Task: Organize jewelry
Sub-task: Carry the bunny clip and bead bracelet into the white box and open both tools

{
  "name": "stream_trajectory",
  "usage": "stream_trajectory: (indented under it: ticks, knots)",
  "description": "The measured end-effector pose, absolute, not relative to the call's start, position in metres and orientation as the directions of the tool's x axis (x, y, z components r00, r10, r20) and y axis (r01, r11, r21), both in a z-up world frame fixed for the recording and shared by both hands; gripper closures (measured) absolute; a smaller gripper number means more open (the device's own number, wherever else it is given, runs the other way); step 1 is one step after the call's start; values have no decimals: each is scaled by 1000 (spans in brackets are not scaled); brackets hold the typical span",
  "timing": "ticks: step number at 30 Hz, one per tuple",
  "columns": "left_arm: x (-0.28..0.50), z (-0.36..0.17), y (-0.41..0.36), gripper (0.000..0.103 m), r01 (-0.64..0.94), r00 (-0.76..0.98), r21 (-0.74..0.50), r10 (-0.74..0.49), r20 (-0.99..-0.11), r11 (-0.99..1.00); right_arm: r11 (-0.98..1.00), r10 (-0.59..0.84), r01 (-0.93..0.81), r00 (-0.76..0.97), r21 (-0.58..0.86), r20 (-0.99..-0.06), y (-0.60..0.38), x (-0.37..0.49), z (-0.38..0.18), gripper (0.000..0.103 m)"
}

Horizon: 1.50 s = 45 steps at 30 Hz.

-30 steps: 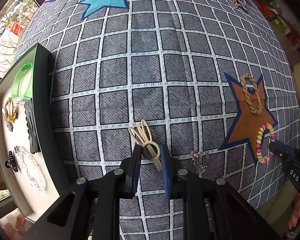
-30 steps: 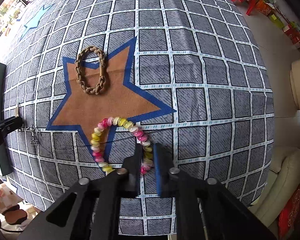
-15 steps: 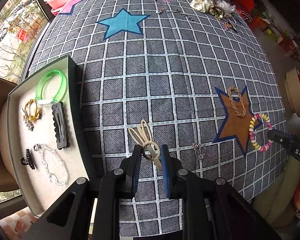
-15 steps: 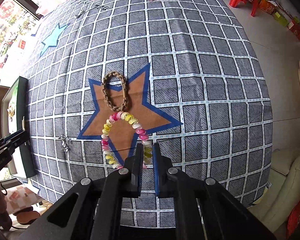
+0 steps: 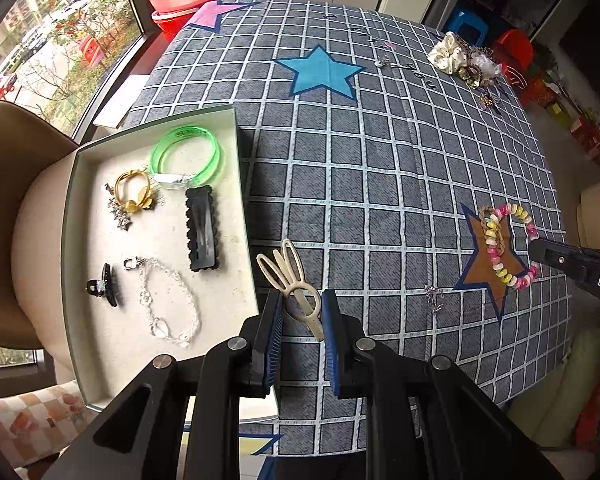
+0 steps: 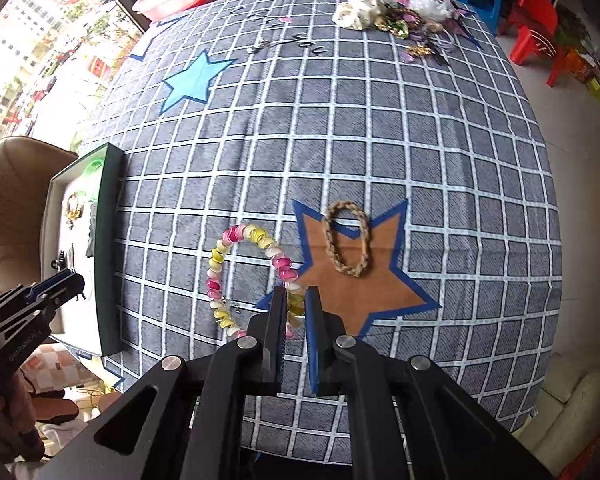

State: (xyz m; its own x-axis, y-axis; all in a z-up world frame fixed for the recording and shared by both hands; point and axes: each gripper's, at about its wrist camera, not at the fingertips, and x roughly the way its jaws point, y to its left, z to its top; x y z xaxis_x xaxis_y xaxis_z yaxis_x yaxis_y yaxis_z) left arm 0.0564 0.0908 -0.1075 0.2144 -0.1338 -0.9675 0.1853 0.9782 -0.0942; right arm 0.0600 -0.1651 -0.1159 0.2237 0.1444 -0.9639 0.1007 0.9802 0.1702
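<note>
My left gripper (image 5: 301, 308) is shut on a cream rabbit-ear hair clip (image 5: 290, 280) and holds it above the cloth, just right of the open jewelry box (image 5: 242, 184). The box holds a green bangle (image 5: 186, 156), a gold piece (image 5: 134, 196), a black hair clip (image 5: 202, 234), a small black claw clip (image 5: 108, 284) and a silver chain (image 5: 168, 300). My right gripper (image 6: 296, 300) is shut on a pink and yellow spiral bracelet (image 6: 252, 276), lifted off the cloth; it also shows in the left wrist view (image 5: 508, 244). A braided rope bracelet (image 6: 348, 244) lies on the brown star.
A small silver charm (image 5: 434, 298) lies on the cloth between the grippers. A pile of scrunchies and trinkets (image 6: 396, 16) sits at the far edge, with a small silver piece (image 6: 260, 46) near it. A tan chair (image 5: 16, 200) stands under the box's left side.
Both grippers have risen, so more of the table shows. The right gripper lifted the spiral bracelet off the brown star and carried it left. The left gripper carried the rabbit clip towards the box.
</note>
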Motion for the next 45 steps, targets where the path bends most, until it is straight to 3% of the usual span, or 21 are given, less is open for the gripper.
stream_trajectory:
  ticks: [14,23,45]
  knots:
    - [31,-117,205,76,-59,226,-66,-51,-973,996,949,257,-231,164,216,-952,-26,78,-105,94]
    - [22,-143,240,76,-134,183,-40,-15,-983,990,891,262,-400,68,214,-963,57,80,-127,94]
    - [42,-192,256,76,-153,148,34,56,-987,988,909,252,-342,0,237,-968,130,159,-177,94]
